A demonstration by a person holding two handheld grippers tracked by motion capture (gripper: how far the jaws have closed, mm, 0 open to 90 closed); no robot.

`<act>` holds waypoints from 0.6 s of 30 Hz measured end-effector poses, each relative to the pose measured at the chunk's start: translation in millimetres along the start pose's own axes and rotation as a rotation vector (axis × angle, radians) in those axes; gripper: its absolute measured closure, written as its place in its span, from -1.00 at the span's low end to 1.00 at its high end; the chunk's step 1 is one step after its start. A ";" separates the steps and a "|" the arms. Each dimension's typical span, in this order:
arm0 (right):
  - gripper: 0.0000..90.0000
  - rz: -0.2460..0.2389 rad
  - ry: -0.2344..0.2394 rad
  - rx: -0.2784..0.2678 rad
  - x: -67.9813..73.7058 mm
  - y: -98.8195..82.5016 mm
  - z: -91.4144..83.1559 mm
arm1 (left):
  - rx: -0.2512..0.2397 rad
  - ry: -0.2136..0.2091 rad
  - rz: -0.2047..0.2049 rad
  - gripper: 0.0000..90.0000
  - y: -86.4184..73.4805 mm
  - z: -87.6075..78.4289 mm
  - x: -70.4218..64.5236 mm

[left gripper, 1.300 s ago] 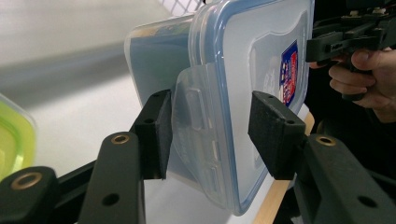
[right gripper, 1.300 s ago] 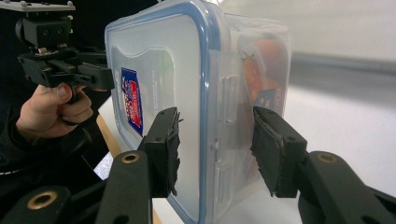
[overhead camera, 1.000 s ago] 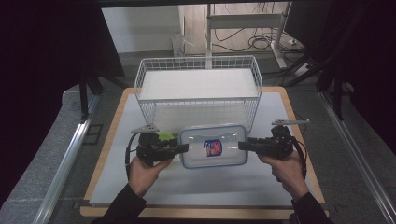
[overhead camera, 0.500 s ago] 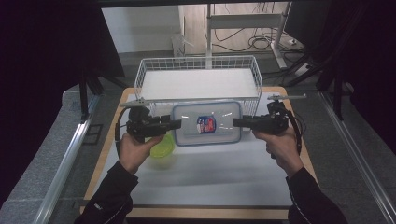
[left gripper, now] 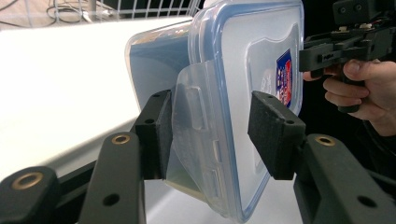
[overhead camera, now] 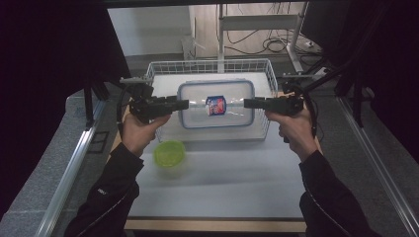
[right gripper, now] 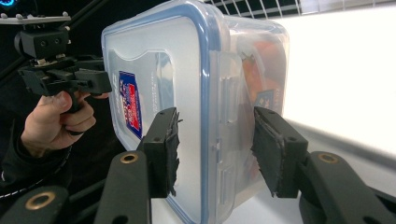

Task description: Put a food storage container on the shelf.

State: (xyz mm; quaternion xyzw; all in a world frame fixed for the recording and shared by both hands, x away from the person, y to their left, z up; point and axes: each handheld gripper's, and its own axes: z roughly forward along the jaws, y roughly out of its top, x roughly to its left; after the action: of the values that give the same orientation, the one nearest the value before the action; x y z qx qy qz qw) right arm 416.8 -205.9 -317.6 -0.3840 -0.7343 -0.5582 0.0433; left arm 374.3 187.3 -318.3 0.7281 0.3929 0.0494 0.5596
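Clear plastic box (overhead camera: 216,104) with a blue-edged lid hangs in the air over the wire basket (overhead camera: 262,69), carried between two tongs. Left gripper (overhead camera: 180,103) pinches its left end flap, right gripper (overhead camera: 249,103) its right end. A small green bowl (overhead camera: 169,152) sits on the white table (overhead camera: 222,177) nearby.

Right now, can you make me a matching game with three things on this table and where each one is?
Things:
1. clear plastic box with blue-rimmed lid
2. small lime-green bowl
3. white wire basket

Places:
a. on the white tabletop, near the left forearm
b. at the far end of the table
c. held up between the two grippers

Pairs: 1-c, 2-a, 3-b
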 end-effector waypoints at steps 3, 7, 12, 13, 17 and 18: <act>0.16 -0.015 -0.004 -0.005 0.1 15.2 5.0 | -0.008 0.001 -0.004 0.14 11.2 -1.1 7.9; 0.16 -0.020 -0.011 -0.007 -0.8 29.7 11.2 | -0.013 0.003 -0.009 0.13 19.4 -0.9 15.4; 0.16 -0.015 -0.020 -0.007 -8.1 46.0 20.6 | -0.027 0.007 -0.026 0.13 29.7 6.0 32.0; 0.16 -0.015 -0.020 -0.007 -8.1 46.0 20.6 | -0.027 0.007 -0.026 0.13 29.7 6.0 32.0; 0.16 0.003 -0.018 -0.022 -17.0 52.4 25.6 | -0.037 0.014 -0.036 0.13 34.0 11.5 39.0; 0.16 0.015 -0.017 -0.026 -21.4 53.8 28.0 | -0.036 0.014 -0.037 0.12 34.8 12.9 41.0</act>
State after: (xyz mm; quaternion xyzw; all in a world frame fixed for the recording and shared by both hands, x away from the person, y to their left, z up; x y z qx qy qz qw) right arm 474.9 -188.6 -296.3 -0.3947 -0.7243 -0.5642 0.0362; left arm 426.9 200.7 -308.4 0.7100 0.4094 0.0512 0.5707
